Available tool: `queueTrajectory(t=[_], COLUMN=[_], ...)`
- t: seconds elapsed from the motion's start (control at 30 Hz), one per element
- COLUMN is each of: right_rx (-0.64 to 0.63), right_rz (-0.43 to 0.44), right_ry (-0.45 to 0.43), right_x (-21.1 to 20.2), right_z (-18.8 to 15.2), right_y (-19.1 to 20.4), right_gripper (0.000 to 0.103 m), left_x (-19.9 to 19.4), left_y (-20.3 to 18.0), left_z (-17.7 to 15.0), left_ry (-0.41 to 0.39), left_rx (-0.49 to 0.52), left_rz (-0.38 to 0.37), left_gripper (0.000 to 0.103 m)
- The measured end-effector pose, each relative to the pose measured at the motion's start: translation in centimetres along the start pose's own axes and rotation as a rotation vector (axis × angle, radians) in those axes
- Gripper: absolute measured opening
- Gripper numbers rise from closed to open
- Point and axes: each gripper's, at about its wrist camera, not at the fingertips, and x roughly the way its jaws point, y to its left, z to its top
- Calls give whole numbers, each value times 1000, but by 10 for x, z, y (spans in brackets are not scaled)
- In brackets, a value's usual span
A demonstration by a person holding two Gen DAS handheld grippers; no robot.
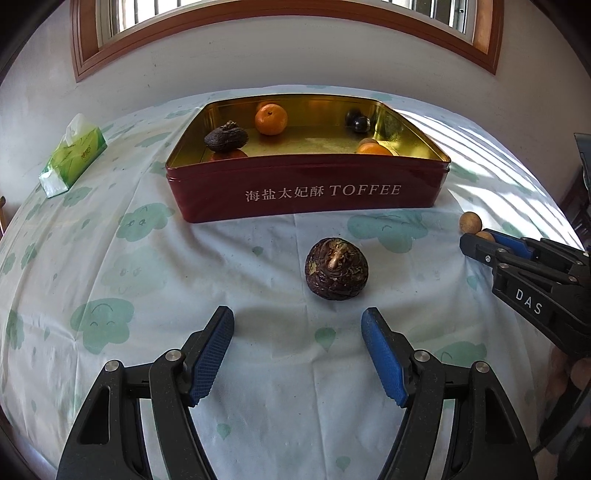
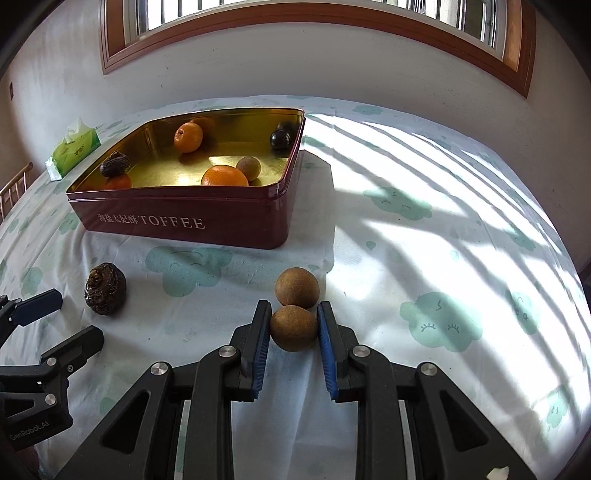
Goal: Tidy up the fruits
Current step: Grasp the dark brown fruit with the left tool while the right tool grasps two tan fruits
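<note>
A red toffee tin [image 1: 306, 192] [image 2: 177, 225] stands open on the cloth, holding oranges [image 1: 270, 119] [image 2: 224, 176], dark wrinkled fruits and a small brown one. A dark wrinkled fruit [image 1: 335, 268] [image 2: 105, 288] lies on the cloth just ahead of my left gripper [image 1: 297, 325], which is open with nothing between its fingers. My right gripper [image 2: 293, 314] is shut on a small round brown fruit [image 2: 293, 328]. A second brown fruit [image 2: 297, 288] [image 1: 470, 222] rests on the cloth right behind it, touching it.
A green tissue pack [image 1: 72, 155] [image 2: 75, 147] lies at the far left of the table. A wall with a wood-framed window [image 2: 314, 33] stands behind. Sunlit cloth [image 2: 443, 206] stretches to the right of the tin. A chair back [image 2: 14, 188] shows at the left edge.
</note>
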Motion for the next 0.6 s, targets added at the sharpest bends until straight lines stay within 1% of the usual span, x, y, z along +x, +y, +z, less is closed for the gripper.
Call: queueTrajectory(t=[0.23,0.6], right_rx=[6,9], right_rz=[6,8], right_ry=[0,1], right_x=[2,0], right_z=[2,1], right_y=[-4,-3], right_gripper=[23,23], left_x=[8,20], left_y=[-9,-20], left_z=[10,24], left_ry=[5,-3], left_rx=[-7,17], left_rz=[2,34], left_gripper=[72,72])
